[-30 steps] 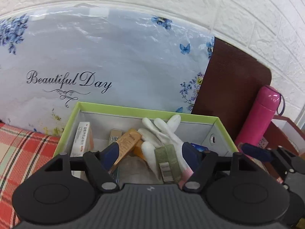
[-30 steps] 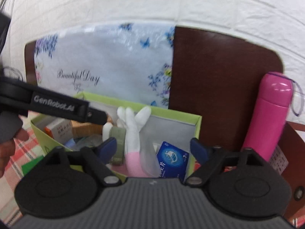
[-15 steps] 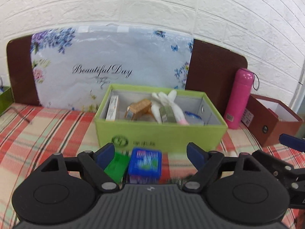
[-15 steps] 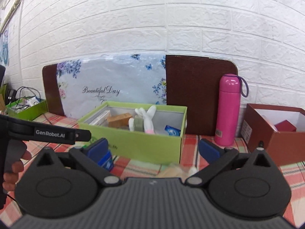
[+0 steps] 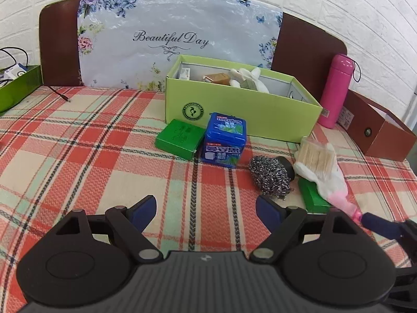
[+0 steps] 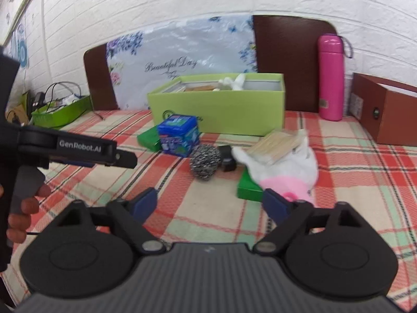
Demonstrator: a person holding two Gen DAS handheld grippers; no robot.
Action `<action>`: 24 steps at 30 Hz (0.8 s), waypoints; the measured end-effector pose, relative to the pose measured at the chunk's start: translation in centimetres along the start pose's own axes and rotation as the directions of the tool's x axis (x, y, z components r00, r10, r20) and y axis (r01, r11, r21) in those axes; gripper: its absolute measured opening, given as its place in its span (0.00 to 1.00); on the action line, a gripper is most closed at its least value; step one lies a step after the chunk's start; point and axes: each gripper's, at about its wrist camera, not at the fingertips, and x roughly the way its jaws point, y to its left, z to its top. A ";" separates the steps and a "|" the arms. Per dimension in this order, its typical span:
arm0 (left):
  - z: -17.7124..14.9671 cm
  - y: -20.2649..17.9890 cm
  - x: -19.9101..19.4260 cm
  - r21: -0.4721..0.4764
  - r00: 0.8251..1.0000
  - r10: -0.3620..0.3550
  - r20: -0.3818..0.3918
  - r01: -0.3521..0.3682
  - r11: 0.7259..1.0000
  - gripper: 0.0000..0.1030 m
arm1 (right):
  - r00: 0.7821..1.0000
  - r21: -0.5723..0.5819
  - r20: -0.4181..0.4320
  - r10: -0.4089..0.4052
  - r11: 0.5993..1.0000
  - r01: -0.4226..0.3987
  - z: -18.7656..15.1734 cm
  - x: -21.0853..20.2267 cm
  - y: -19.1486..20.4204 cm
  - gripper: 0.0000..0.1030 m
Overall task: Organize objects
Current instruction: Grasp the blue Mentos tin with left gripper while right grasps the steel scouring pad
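Note:
A lime green box (image 5: 242, 112) (image 6: 221, 107) stands at the back of the plaid cloth, holding a white glove (image 5: 250, 77) and small packs. In front of it lie a flat green box (image 5: 179, 138), a blue Mentos tub (image 5: 225, 139) (image 6: 179, 135), a steel scourer (image 5: 269, 176) (image 6: 204, 161), a pack of wooden sticks (image 5: 316, 156) (image 6: 276, 144) on a white and pink glove (image 6: 286, 172), and a second green box (image 6: 249, 186). My left gripper (image 5: 206, 208) is open over bare cloth. My right gripper (image 6: 211, 200) has nothing between its jaws, which are closing; its right finger is near the glove's pink cuff.
A pink flask (image 5: 335, 91) (image 6: 329, 78) and a brown box (image 5: 380, 133) (image 6: 388, 112) stand at the right. A green tray (image 6: 62, 112) with cables sits far left. A floral board (image 5: 179, 41) leans on the brick wall. A hand (image 6: 20, 208) holds the left gripper.
Both grippers have pulled back from over the lime green box, so the loose items in front of it have come into view. Nothing was picked up.

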 end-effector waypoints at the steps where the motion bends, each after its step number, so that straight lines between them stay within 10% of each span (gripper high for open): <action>1: 0.1 0.1 -0.1 0.002 1.000 0.003 0.003 -0.003 1.000 0.84 | 1.000 -0.012 -0.010 0.011 1.000 -0.012 0.1 0.7 0.3 0.75; 12: 3.1 0.9 2.0 0.005 1.000 0.010 0.019 -0.010 1.000 0.84 | 0.998 -0.055 -0.051 -0.027 0.998 0.025 3.1 9.5 1.3 0.52; 15: 4.3 0.2 3.5 0.012 1.000 -0.005 0.022 0.005 1.000 0.84 | 0.997 -0.059 -0.078 -0.029 0.998 0.025 3.2 10.4 1.1 0.23; 24: 7.0 -3.7 9.3 0.119 1.000 -0.009 -0.003 0.009 0.993 0.84 | 0.996 -0.043 -0.086 0.014 0.999 -0.018 1.5 6.7 0.4 0.22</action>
